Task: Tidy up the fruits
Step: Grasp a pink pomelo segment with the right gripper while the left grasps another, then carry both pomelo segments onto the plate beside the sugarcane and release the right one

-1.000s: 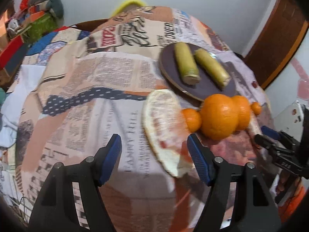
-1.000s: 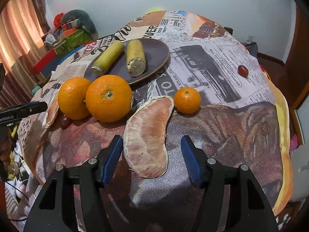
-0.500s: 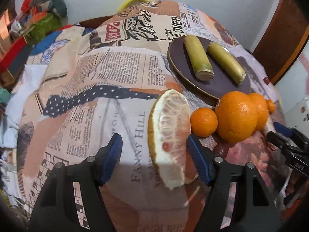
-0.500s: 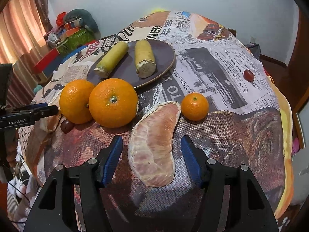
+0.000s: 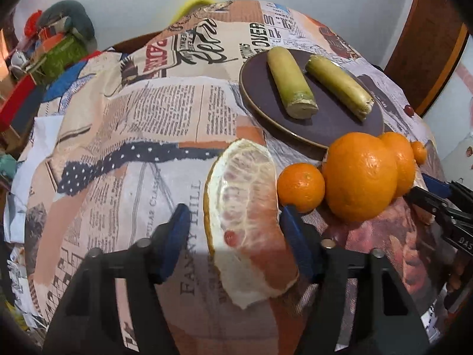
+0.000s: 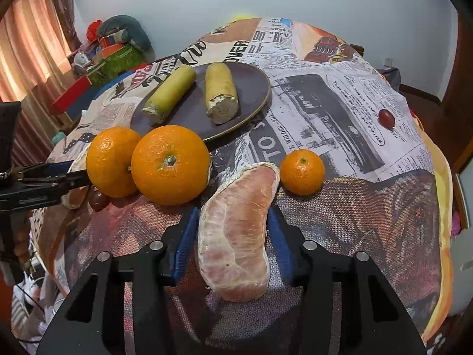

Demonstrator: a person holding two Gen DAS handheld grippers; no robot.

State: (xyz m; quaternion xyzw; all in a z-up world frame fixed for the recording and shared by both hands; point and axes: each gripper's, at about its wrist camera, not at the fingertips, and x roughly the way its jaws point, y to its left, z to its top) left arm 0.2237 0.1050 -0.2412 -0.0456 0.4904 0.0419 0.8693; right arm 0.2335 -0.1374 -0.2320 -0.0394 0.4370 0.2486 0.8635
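Observation:
Two peeled pomelo segments lie on the newspaper-print cloth. One pomelo segment (image 5: 245, 222) sits between the fingers of my left gripper (image 5: 236, 230), whose jaws are closing; the right pad is against it and a gap remains at the left pad (image 5: 174, 236). The other pomelo segment (image 6: 233, 236) lies between the fingers of my right gripper (image 6: 233, 233), whose closing pads touch both its sides. Two big oranges (image 6: 170, 164) (image 6: 111, 161) and a small mandarin (image 6: 301, 171) sit just beyond it. A dark plate (image 6: 254, 88) holds two yellow-green cane pieces (image 6: 221, 91).
A second small mandarin (image 5: 300, 186) rests right of the left gripper's segment. Red grapes lie on the cloth, one far right (image 6: 386, 117) and one under the oranges (image 6: 97, 199). The left gripper (image 6: 44, 183) reaches in from the left edge. Boxes and clutter (image 6: 112, 56) stand beyond the table.
Both pairs of jaws have narrowed around their pomelo segments. The left gripper has sunk and come forward, so its segment now lies deeper between the fingers. The right gripper has held its place.

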